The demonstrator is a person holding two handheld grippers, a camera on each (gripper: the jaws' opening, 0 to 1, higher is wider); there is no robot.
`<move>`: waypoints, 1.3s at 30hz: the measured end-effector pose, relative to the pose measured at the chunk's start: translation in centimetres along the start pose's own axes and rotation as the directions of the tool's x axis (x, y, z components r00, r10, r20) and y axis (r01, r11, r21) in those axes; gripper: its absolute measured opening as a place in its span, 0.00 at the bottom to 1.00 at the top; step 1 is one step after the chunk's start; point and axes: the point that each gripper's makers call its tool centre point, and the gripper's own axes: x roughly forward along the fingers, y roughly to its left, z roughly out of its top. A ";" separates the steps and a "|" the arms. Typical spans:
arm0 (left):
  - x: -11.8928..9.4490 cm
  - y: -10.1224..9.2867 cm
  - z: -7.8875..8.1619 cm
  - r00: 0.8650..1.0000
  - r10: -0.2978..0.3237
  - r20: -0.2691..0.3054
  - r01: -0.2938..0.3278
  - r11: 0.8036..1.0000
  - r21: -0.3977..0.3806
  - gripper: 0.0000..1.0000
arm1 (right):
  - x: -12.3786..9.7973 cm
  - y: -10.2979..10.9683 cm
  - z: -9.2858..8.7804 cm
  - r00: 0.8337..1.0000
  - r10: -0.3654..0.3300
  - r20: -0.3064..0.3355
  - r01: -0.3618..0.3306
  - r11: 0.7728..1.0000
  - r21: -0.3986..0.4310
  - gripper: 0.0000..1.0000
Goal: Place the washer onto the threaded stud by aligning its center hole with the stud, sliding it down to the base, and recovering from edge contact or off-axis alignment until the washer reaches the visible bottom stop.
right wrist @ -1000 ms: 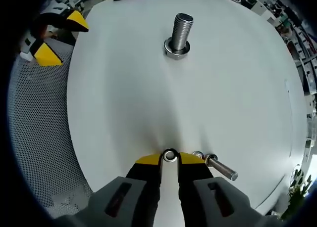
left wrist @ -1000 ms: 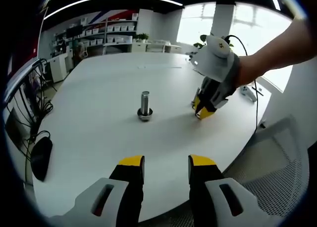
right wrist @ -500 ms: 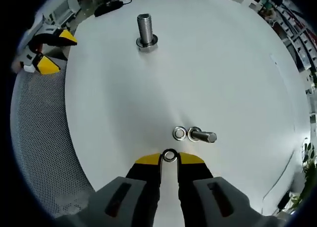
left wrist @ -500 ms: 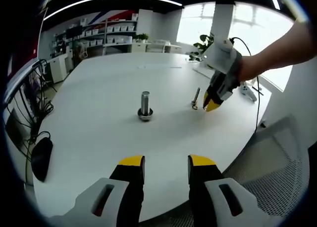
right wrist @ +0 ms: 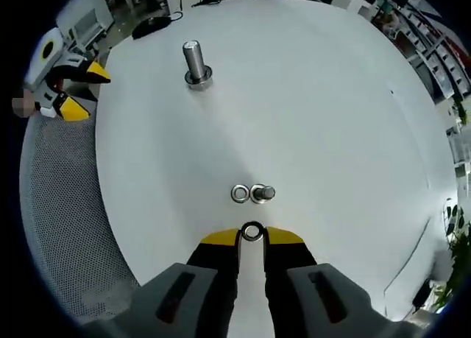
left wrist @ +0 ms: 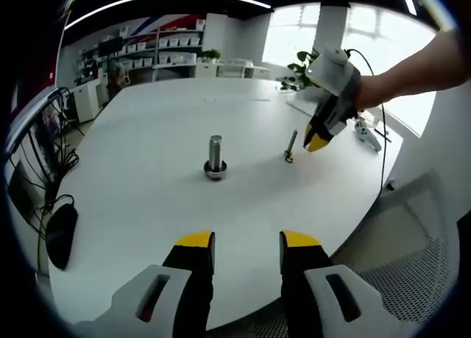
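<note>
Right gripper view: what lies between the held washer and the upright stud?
A loose washer beside a lying bolt, then bare white table up to the stud.

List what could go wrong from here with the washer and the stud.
1. The washer is pinched only at its rim between the right gripper tips, so it may slip or twist in the carry.
2. The upright stud stands well away across the table, and a tilted washer could catch on its threads.
3. A spare washer and bolt lie just ahead and could be knocked.
</note>
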 end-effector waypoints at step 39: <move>0.0 0.1 0.0 1.000 0.004 0.002 -0.004 1.000 -0.001 0.33 | -2.1 -0.6 3.8 0.997 -0.014 0.077 0.022 0.995 -0.101 0.14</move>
